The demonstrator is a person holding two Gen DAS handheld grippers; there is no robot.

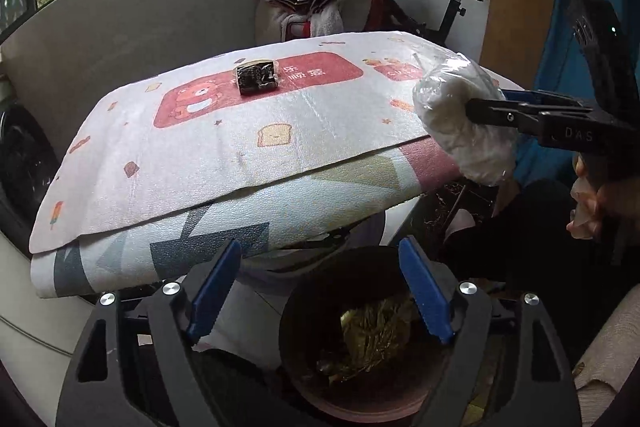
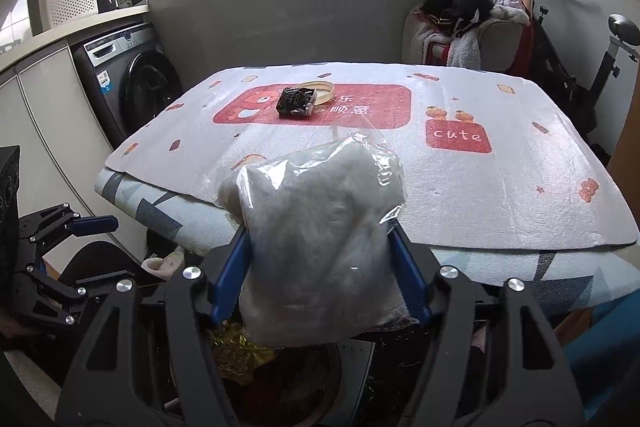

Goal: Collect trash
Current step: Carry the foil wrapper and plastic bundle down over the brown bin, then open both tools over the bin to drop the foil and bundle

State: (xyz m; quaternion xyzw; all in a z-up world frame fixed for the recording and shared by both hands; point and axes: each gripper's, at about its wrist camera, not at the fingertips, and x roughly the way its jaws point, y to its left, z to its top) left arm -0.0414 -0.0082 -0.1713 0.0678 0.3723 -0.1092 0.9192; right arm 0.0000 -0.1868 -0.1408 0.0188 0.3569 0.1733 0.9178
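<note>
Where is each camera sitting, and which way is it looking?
Left wrist: rides on the left gripper, jaws open and empty, looking down and forward over the trash bin toward the table mat; a hand on the right gripper shows at right.
Right wrist: rides on the right gripper, clamping the plastic bag, facing the table mat; the left gripper shows at left.
Shared: both see the table mat, the black packet, the bag and the bin.

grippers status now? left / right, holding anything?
Left gripper: open, nothing between its fingers, above the dark bin.
Right gripper: closed on the clear plastic bag of white stuff.
</note>
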